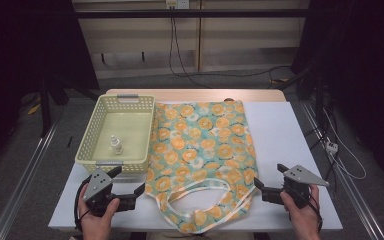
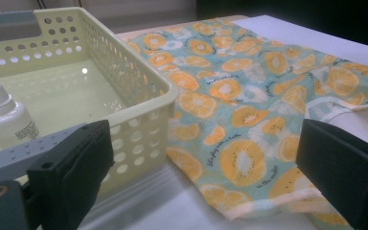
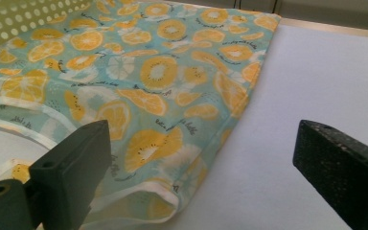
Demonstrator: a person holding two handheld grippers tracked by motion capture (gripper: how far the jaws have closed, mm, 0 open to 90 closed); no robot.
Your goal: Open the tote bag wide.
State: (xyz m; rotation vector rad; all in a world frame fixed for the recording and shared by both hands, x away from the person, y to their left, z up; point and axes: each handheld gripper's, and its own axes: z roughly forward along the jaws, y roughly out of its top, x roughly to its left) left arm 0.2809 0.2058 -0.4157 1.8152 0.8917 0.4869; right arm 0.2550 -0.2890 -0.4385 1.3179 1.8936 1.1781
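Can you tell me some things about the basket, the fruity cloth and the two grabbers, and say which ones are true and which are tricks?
1. A small white plastic bottle stands inside the pale yellow perforated plastic basket. True.
2. The left gripper is squeezing the bottle. False: its jaws are wide open and hold nothing, near the basket's front.
3. The teal fabric printed with orange fruit slices lies spread on the white table, right beside the basket. True.
4. The right gripper has pinched the fabric's edge. False: it is open, just off the fabric's right edge.
5. The fabric is stuffed into the basket. False: it lies on the table outside it.
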